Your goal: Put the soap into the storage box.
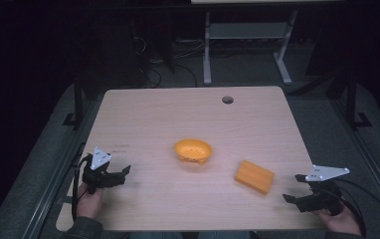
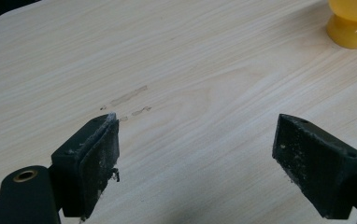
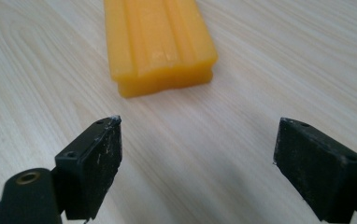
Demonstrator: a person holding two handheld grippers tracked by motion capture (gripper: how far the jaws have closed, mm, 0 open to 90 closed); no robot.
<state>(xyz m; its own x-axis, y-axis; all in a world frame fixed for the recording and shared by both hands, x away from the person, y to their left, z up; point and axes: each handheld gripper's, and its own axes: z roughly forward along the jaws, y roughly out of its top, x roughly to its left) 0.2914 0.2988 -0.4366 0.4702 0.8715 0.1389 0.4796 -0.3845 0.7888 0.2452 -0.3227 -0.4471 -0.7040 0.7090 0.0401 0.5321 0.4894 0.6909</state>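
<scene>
We are holding the left gripper (image 1: 120, 175) low over the near left part of the table (image 1: 188, 114), and its jaws are standing wide apart with nothing between them. In the left gripper view, the same gripper (image 2: 195, 144) is looking across bare wood, with a few faint smudge marks (image 2: 127, 99) lying just ahead of its left jaw. The orange bowl (image 1: 193, 151) is sitting well ahead of this gripper and off to its right; in the left gripper view only the bowl's foot and lower wall (image 2: 352, 21) are showing at the upper right corner, well apart from the jaws.

We are keeping the right gripper (image 1: 295, 187) near the front right corner of the table, with a hand (image 1: 338, 217) wrapped around its grip behind it. Its jaws are also standing wide apart and are clasping nothing. The orange block (image 1: 254, 176) is lying flat on the wood just ahead of this gripper and a little to its left, near but not touching. In the right gripper view, the gripper (image 3: 197, 140) is facing the block (image 3: 158, 44) end on: the block's near end is sitting just beyond the jaw tips, closer to the left jaw than to the right one, and long ridges are running along its top.

The block and the bowl are resting apart from each other, with the bowl lying farther from the right gripper than the block, off to its left. The other hand (image 1: 89, 199) is gripping the left gripper from behind, at the table's near edge.
</scene>
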